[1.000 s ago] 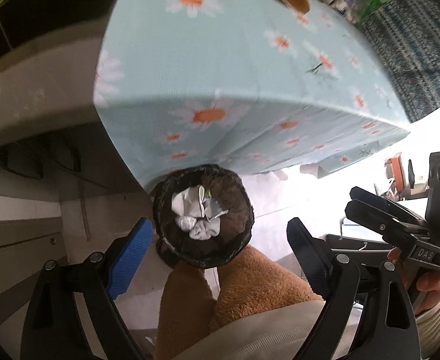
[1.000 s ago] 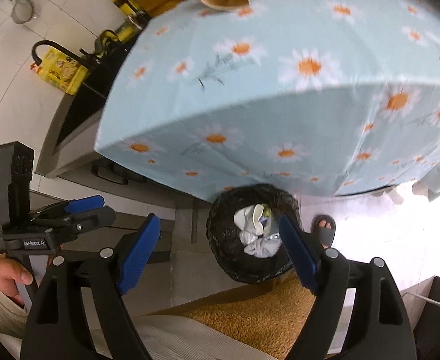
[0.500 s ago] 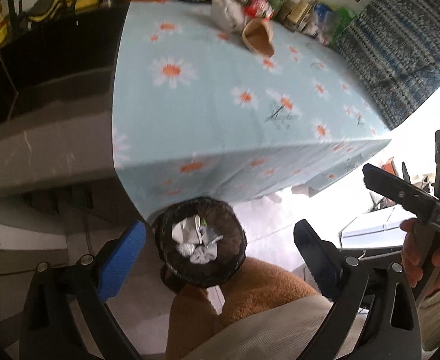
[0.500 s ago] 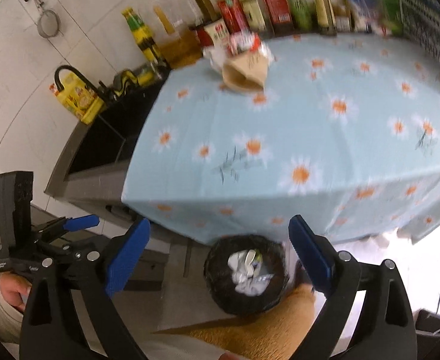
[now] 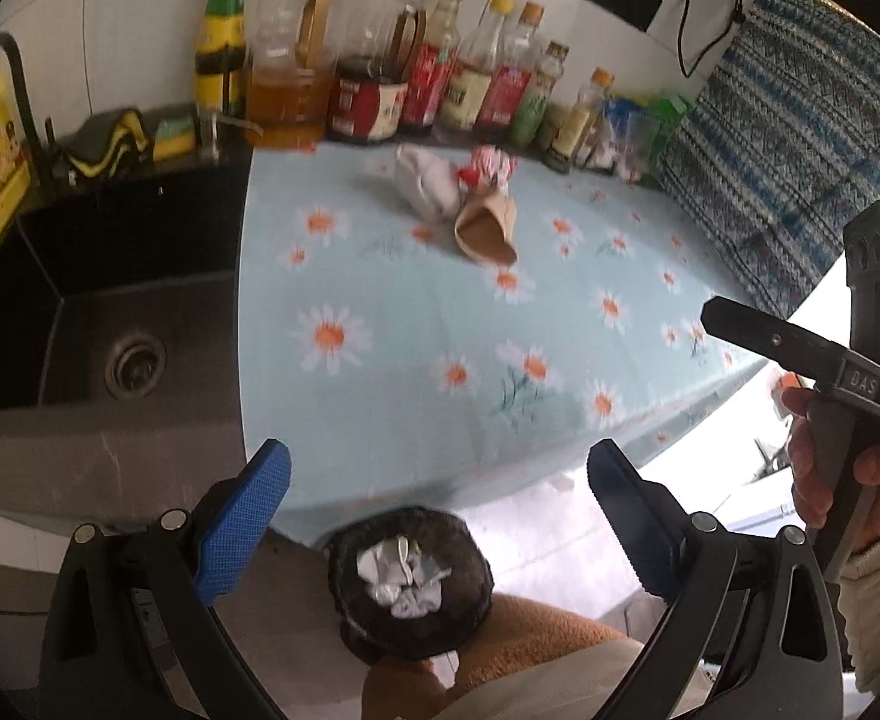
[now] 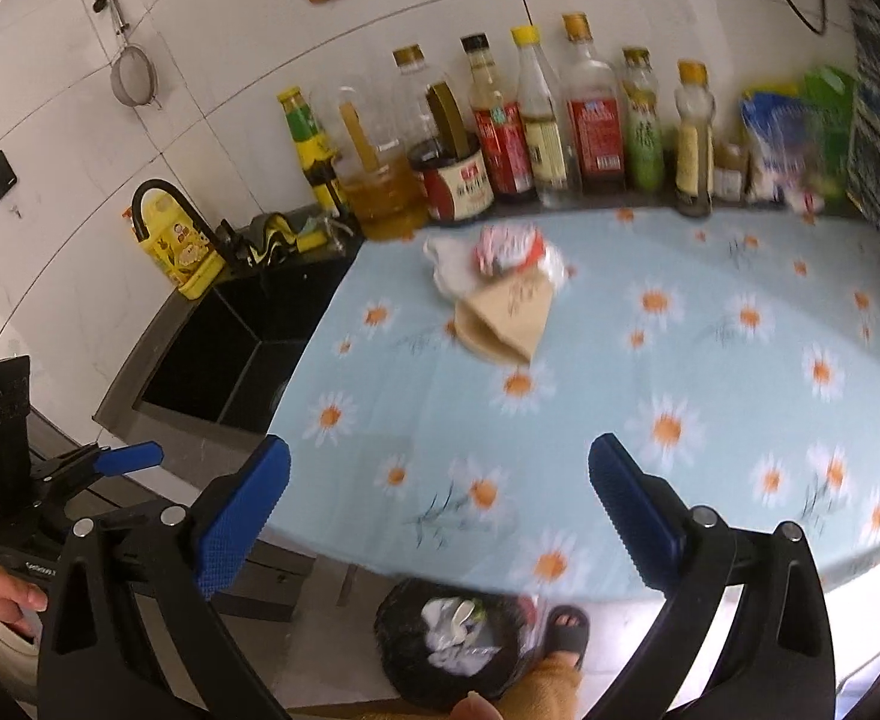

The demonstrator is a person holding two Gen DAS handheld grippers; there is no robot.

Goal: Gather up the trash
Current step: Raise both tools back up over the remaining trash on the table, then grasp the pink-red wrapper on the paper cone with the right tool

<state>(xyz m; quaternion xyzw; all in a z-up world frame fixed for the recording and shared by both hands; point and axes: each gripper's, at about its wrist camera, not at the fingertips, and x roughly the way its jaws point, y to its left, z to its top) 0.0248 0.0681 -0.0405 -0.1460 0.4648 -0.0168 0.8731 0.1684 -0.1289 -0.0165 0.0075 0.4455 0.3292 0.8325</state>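
A black-lined trash bin (image 5: 410, 582) (image 6: 452, 636) holding crumpled white paper stands on the floor below the table's front edge. Far back on the daisy tablecloth (image 5: 440, 324) (image 6: 650, 396) lie a brown paper bag (image 5: 487, 228) (image 6: 506, 315), a crumpled white wrapper (image 5: 425, 180) (image 6: 452, 264) and a red-and-white wrapper (image 5: 491, 165) (image 6: 509, 243). My left gripper (image 5: 437, 510) is open and empty above the bin. Over the table's near edge, my right gripper (image 6: 439, 504) is open too, with nothing between its fingers.
A dark sink (image 5: 110, 300) (image 6: 236, 348) with a black faucet lies left of the table. Several sauce and oil bottles (image 5: 416, 90) (image 6: 530, 132) line the back wall. A patterned cloth (image 5: 788, 144) hangs at right. A person's sandalled foot (image 6: 566, 627) is beside the bin.
Both grippers have tilted up from the bin toward the tabletop. The bottles, sink and the trash at the back of the table have come into view.
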